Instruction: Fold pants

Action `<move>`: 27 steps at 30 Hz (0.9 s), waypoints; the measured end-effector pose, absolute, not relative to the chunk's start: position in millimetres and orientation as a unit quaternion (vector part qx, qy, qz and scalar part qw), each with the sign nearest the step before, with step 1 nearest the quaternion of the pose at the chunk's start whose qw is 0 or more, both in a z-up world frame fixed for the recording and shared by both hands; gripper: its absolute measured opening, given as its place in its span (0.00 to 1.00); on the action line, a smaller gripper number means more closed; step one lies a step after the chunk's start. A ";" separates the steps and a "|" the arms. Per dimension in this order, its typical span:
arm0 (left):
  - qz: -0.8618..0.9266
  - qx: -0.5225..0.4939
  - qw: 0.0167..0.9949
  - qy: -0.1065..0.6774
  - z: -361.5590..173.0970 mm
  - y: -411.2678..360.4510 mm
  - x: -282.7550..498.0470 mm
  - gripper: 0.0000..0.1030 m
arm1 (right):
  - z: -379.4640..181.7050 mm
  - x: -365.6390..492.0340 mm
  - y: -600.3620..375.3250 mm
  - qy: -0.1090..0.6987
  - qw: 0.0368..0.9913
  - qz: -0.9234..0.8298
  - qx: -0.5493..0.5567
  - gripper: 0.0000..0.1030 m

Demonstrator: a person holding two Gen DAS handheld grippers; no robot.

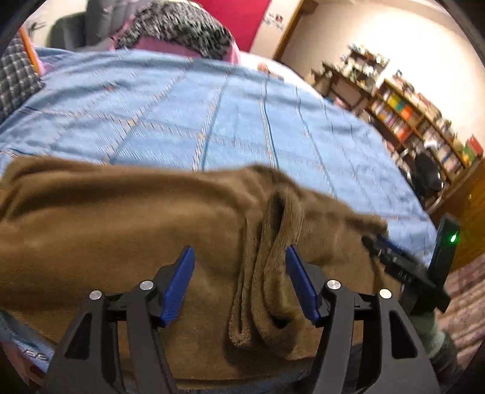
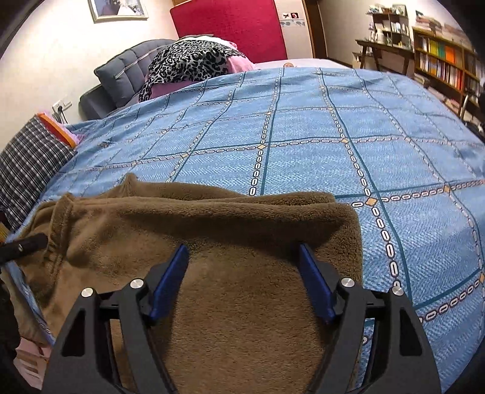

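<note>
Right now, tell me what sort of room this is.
Most likely a bedroom in a home. The pants lie on a bed under a blue bedspread, with a red headboard and pillows at the far end and bookshelves along the wall.

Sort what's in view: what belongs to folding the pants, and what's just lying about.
Job: brown pants, left gripper, right gripper, blue bedspread.
Lying about: leopard-print cloth, plaid pillow, grey cushion, bookshelf.

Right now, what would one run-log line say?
task: fold pants | brown pants: on blue bedspread | left gripper: open | right gripper: open
</note>
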State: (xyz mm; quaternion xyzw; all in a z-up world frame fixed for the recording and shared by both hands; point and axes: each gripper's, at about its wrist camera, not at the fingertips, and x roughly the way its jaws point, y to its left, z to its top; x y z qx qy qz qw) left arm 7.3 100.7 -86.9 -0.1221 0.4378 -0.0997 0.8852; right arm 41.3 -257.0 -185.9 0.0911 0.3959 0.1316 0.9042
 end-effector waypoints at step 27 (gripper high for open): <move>-0.161 -0.077 0.887 0.425 -135.3 37.8 29.2 0.61 | -196.9 88.0 -300.3 0.422 0.882 0.124 0.172 0.73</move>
